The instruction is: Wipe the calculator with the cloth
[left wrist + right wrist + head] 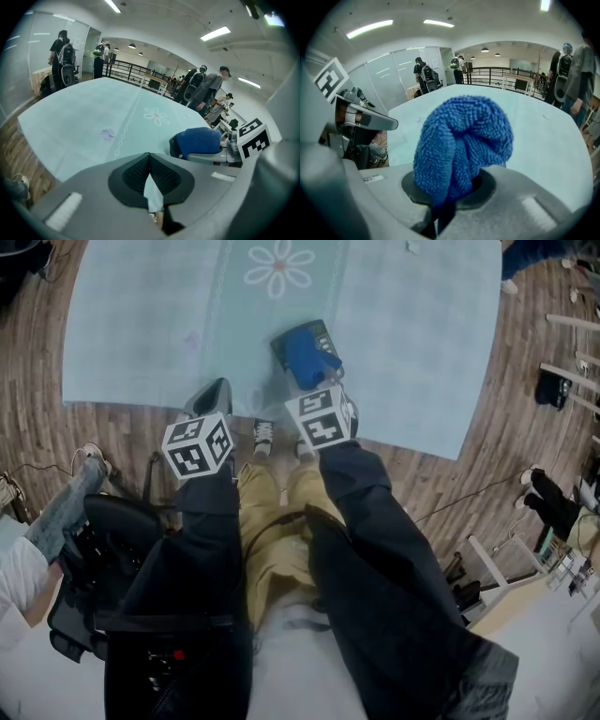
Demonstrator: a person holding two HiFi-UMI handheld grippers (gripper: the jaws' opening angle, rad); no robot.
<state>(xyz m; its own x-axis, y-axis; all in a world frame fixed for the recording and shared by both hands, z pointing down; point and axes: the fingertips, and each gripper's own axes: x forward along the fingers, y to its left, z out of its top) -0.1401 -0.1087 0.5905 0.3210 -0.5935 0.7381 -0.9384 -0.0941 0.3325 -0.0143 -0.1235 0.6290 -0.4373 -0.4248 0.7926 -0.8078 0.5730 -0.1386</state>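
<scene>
your right gripper [454, 187] clamps the blue cloth [461, 136]; left gripper [150, 158] is closed, empty. press flat, sweep slowly across the calculator [325, 334].

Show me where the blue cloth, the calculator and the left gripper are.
blue cloth [461, 140], right gripper view, middle of the bunched fabric.
calculator [322, 332], head view, bare far edge beyond the cloth.
left gripper [149, 157], left gripper view, where its fingers meet.

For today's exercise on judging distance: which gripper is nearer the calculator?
Right. The right gripper holds the blue cloth right over the calculator. The left gripper, shut and empty, sits apart from it, off to the calculator's left in the head view.
</scene>
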